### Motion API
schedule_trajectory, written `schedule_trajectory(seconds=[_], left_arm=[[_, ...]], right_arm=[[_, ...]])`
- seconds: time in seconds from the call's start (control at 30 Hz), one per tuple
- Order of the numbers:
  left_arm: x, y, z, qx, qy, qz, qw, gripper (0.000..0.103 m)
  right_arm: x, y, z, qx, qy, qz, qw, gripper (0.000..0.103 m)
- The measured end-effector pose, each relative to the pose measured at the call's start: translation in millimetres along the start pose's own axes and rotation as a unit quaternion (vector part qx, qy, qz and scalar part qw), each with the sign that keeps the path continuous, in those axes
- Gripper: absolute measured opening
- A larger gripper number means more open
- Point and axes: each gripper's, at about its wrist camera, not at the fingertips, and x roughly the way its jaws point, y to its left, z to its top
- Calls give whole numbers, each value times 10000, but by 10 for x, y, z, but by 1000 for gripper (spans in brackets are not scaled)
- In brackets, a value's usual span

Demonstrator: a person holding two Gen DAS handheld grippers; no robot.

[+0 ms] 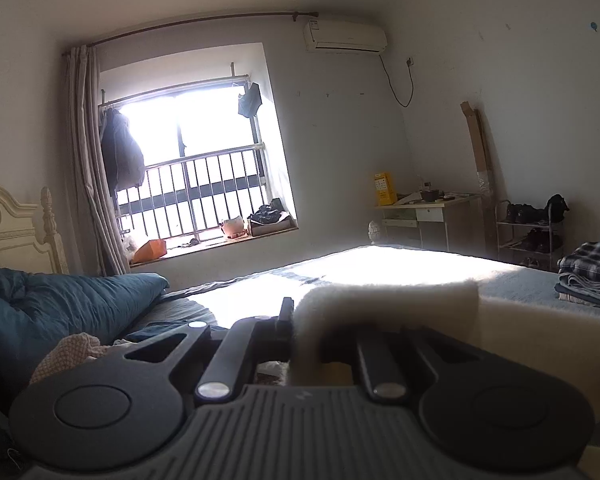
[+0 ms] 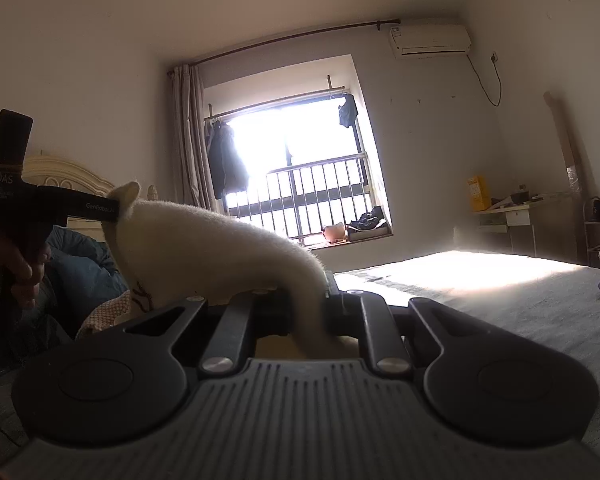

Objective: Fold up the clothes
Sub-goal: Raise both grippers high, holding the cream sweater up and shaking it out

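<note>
Black handheld left gripper (image 2: 108,210) is showing white lettering: "DAS" on its upright body, "GenRobot.AI" along its horizontal arm; smaller print is reading as illegible.

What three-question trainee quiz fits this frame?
1. True or false: the white fleece garment lies on the folded stack.
2. What tops that stack? A plaid cloth; B red towel; C pillow.
3. Fill in: the left gripper and right gripper are both shut on the ___.
Key: 1 false; 2 A; 3 white fleece garment.
</note>
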Motion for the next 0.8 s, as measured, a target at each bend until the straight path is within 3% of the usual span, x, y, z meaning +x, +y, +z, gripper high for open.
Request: schedule_trajectory(seconds=[0.27, 0.8], left_arm=[[-24, 4, -59, -68, 68, 60, 9999, 11], [334, 151, -246, -160, 370, 340, 9986, 11]], right_arm=[[142, -76, -80, 20, 66, 66, 10000, 12], [385, 155, -251, -213, 224, 274, 9991, 12]])
